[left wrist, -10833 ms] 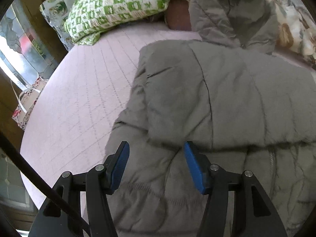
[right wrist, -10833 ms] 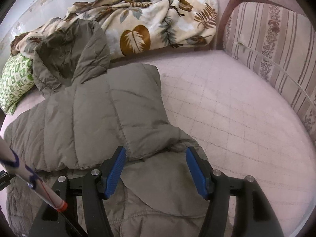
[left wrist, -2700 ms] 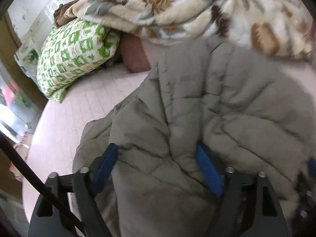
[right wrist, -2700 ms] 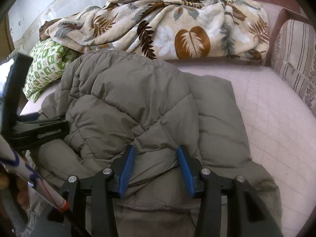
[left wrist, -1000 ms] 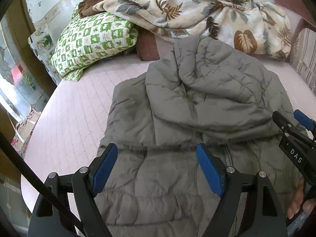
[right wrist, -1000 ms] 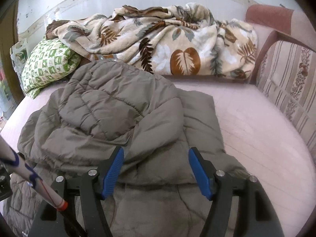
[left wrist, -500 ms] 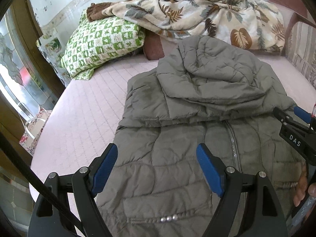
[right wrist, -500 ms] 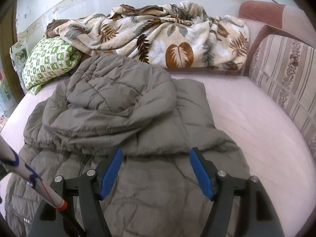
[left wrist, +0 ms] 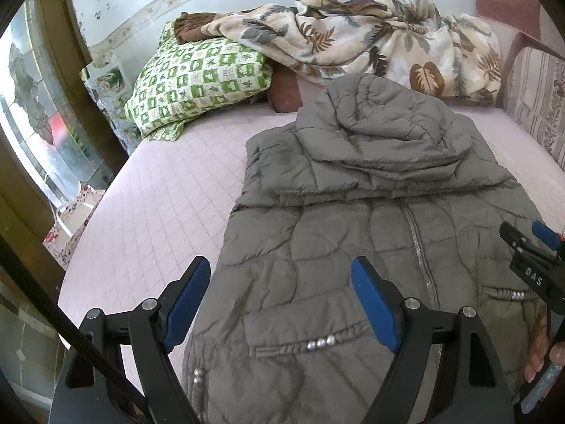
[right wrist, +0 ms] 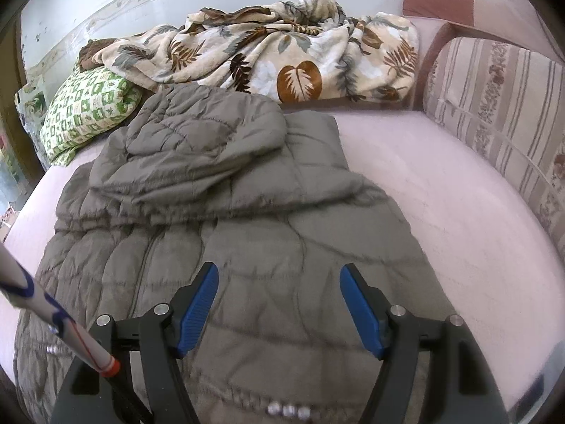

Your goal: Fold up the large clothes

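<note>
A grey-brown quilted puffer jacket [left wrist: 353, 219] lies front up on the pink quilted bed [left wrist: 169, 212], sleeves folded in and hood [left wrist: 374, 130] folded down over the chest. It also shows in the right wrist view [right wrist: 226, 219]. My left gripper [left wrist: 282, 300] is open and empty above the jacket's lower left part. My right gripper [right wrist: 279, 304] is open and empty above the jacket's lower right part; its tip shows at the right edge of the left wrist view [left wrist: 529, 247].
A green checked pillow [left wrist: 197, 81] and a leaf-print blanket [left wrist: 370, 49] lie at the head of the bed. A striped cushion [right wrist: 501, 113] stands along the right side. A window and wooden frame [left wrist: 53, 106] are at the left, past the bed's edge.
Both grippers have drawn back toward the jacket's hem, open and empty. More of the jacket's lower front, zip and pockets has come into view.
</note>
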